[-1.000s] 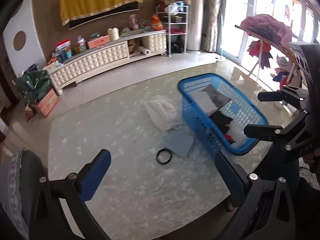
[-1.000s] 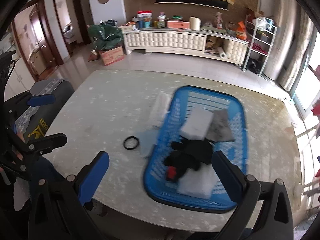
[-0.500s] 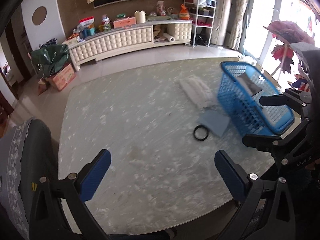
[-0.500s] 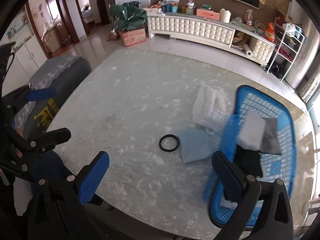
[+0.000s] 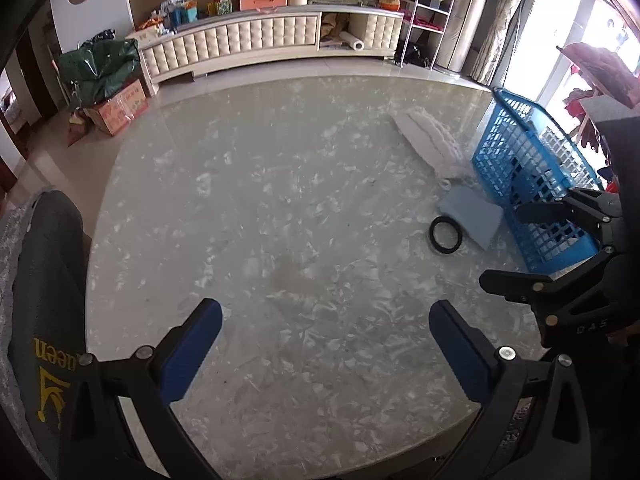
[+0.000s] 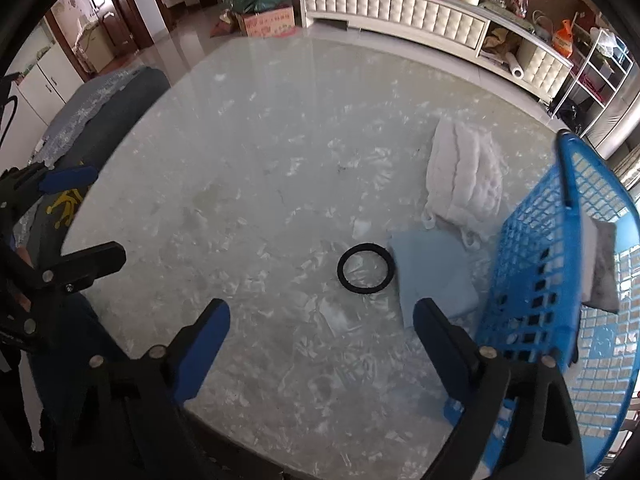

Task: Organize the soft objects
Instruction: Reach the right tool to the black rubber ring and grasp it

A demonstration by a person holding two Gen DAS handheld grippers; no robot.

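- Only the right wrist view looks into the blue basket (image 6: 532,280): one white (image 6: 586,256) and one grey folded cloth (image 6: 604,272) lean inside, perhaps more below.
- Beside the basket on the marble table (image 6: 260,168) lie one white knitted cloth (image 6: 464,176), one pale blue folded cloth (image 6: 432,276) and one black ring (image 6: 366,268).
- Right gripper (image 6: 322,330), near the ring, gapes, jaws just narrowing on nothing.
- Left gripper (image 5: 324,336), well apart from the basket, is spread wide, empty.

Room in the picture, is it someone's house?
Probably yes, a living room in a home. A long cream cabinet with clutter on top runs along the wall, curtains hang by a bright window, and a blue laundry basket sits on the marbled table.
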